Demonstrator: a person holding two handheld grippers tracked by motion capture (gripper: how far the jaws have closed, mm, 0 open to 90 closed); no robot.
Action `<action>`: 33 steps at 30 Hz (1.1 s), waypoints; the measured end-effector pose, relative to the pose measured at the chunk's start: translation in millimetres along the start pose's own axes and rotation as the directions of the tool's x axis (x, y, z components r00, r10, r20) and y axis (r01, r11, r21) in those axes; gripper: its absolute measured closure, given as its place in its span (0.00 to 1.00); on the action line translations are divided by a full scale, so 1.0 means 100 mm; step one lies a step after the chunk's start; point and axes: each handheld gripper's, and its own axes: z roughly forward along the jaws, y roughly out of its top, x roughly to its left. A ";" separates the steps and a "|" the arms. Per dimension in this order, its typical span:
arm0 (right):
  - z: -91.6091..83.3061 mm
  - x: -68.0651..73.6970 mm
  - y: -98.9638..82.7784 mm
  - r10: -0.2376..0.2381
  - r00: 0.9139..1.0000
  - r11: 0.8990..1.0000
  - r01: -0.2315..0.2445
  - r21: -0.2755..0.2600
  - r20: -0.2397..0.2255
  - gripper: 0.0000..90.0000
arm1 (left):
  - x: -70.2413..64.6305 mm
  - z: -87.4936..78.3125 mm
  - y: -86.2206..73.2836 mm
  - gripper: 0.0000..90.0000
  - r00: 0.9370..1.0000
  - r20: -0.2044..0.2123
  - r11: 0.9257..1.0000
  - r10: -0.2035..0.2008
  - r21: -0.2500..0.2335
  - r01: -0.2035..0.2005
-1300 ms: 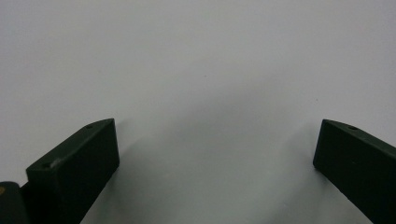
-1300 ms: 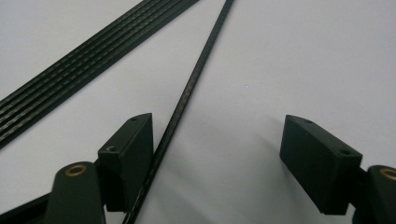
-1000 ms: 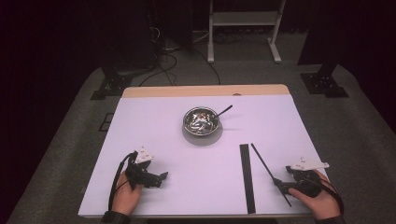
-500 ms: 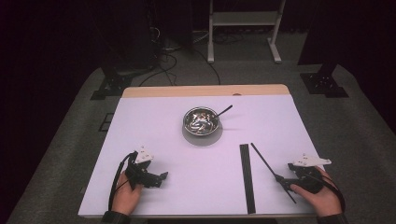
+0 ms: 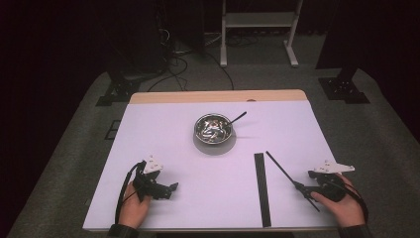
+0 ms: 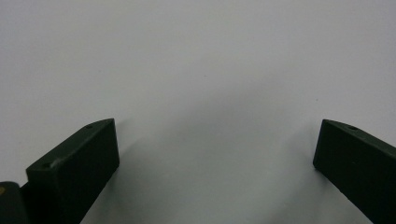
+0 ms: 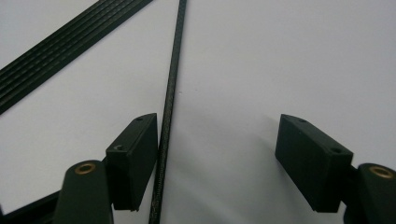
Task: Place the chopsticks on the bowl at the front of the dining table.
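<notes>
The right gripper has moved since one second ago: it has shifted slightly toward the table's right edge and turned, and the thin black rod now lies between its jaws rather than beside them. In the right gripper view the jaws stand wide apart; the rod runs along the inner face of the left-hand jaw, touching or all but touching it — nothing is clamped. The rod rests flat on the white table, slanting from near the gripper up toward the centre.

The left gripper is unchanged from the earlier frames. It rests low at the near left of the table in the person's left hand, jaws wide apart over bare white surface, holding nothing.

Surroundings: a flat black ribbed strip lies lengthwise just to the left of the rod, close to it but apart — in the right gripper view it crosses the upper left corner. A metal bowl stands at mid-table, well apart from both grippers, with a dark handle sticking out over its right rim; its contents cannot be made out. Nothing lies between the right gripper's jaws other than the rod.
</notes>
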 end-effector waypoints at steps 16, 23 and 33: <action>0.01 -0.14 0.05 0.009 1.000 1.000 -0.009 -0.012 -0.004 0.32 | 0.00 0.00 0.00 0.00 1.000 0.000 1.000 0.000 0.000 0.000; 0.00 -0.16 0.06 0.011 1.000 1.000 -0.012 -0.020 -0.024 0.33 | 0.00 0.00 0.00 0.00 1.000 0.000 1.000 0.000 0.000 0.000; 0.01 -0.13 0.12 0.002 0.999 1.000 -0.003 -0.031 -0.034 0.33 | 0.00 0.00 0.00 0.00 1.000 0.000 1.000 0.000 0.000 0.000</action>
